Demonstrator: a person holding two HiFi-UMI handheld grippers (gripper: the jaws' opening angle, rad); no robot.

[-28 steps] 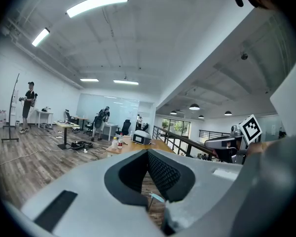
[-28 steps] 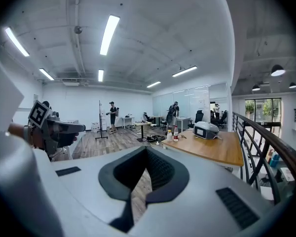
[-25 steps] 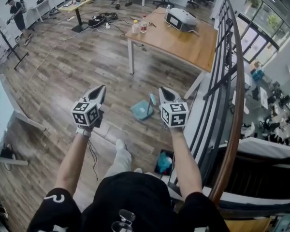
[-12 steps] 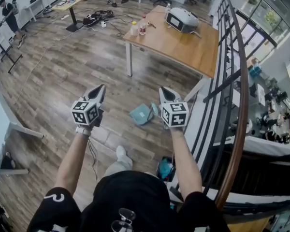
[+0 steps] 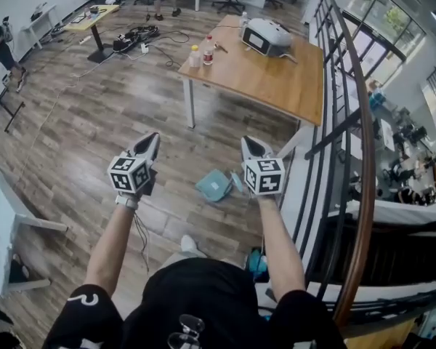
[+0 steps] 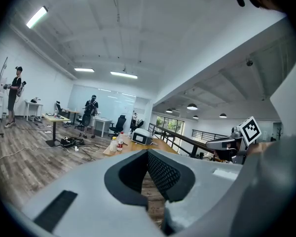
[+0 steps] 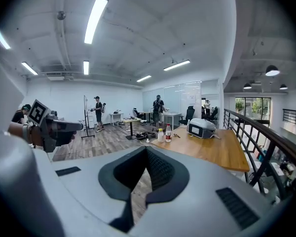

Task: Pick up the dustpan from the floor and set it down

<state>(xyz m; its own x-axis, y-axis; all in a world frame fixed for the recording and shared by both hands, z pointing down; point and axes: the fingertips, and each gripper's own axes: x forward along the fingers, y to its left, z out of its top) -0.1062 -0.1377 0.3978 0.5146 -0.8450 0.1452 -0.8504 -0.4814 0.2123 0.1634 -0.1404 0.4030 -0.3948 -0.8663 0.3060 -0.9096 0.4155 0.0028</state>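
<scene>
**Approaching the dustpan, both grippers empty**

We are in the approach step, and nothing is picked up yet. The flat teal plastic dustpan [image 5: 213,186] lies on the grey-brown wood-plank floor [image 5: 87,122]. In the head view it sits between our two grippers and nearer the right one, whose body covers part of its handle end. It rests just short of the light wooden table with white legs [image 5: 276,86] and near the dark metal railing [image 5: 351,137].

The left gripper [image 5: 150,142] has its jaws pressed together with nothing between them. The right gripper [image 5: 251,147] is the same, tips meeting and empty. We hold both out in front, well above the floor, aimed roughly level toward the table.

As we judge it, the next move needs one gripper, most likely the right, to open its jaws and tip steeply downward. It must then drop to the floor and line up with the handle or a raised edge. A light, flat pan could skid on the planks if nudged before the jaws close.

Compared with a second ago, the dustpan and the table sit lower and nearer in the head view, while the far desks have slid toward the top edge. We have walked forward. The grippers keep the same pose and spacing, closed throughout.
</scene>
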